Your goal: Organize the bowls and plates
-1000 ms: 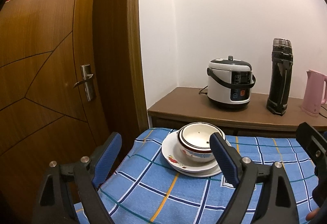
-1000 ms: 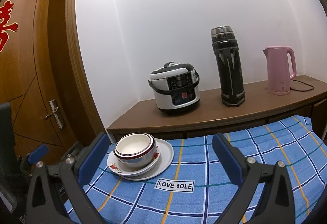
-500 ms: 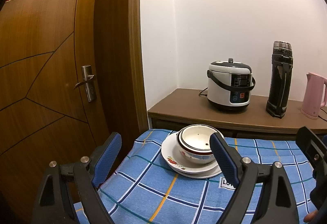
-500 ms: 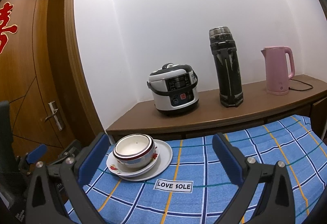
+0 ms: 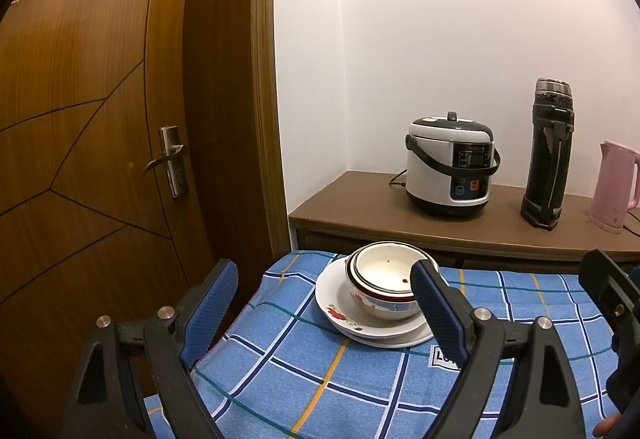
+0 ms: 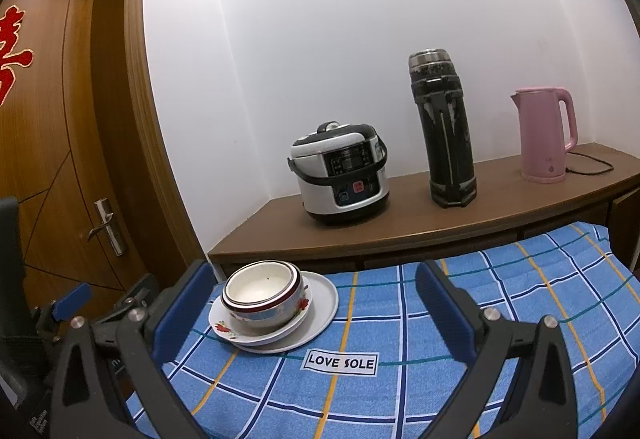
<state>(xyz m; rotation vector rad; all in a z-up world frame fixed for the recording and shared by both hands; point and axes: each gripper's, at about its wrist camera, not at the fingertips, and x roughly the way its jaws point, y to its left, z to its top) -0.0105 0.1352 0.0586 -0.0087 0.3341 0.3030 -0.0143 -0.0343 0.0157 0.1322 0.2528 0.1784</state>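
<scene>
Nested white bowls (image 5: 384, 289) (image 6: 262, 293) with red rims and flower prints sit on stacked white plates (image 5: 340, 313) (image 6: 320, 303) at the far left of the blue checked tablecloth (image 5: 304, 379) (image 6: 420, 371). My left gripper (image 5: 326, 313) is open and empty, held back from the stack, its right finger overlapping the bowl's right side in view. My right gripper (image 6: 310, 313) is open and empty, to the right of and behind the stack. The left gripper's fingers (image 6: 72, 299) show at the left edge of the right wrist view.
Behind the table a wooden counter (image 6: 500, 207) carries a rice cooker (image 5: 450, 165) (image 6: 340, 175), a black thermos (image 5: 548, 155) (image 6: 444, 131) and a pink kettle (image 5: 612, 187) (image 6: 546, 135). A wooden door (image 5: 100, 139) with a handle stands at the left.
Both grippers have drawn back slightly and lifted, so the stack sits a little lower and smaller in view. The dishes have not moved. Both grippers stay open.
</scene>
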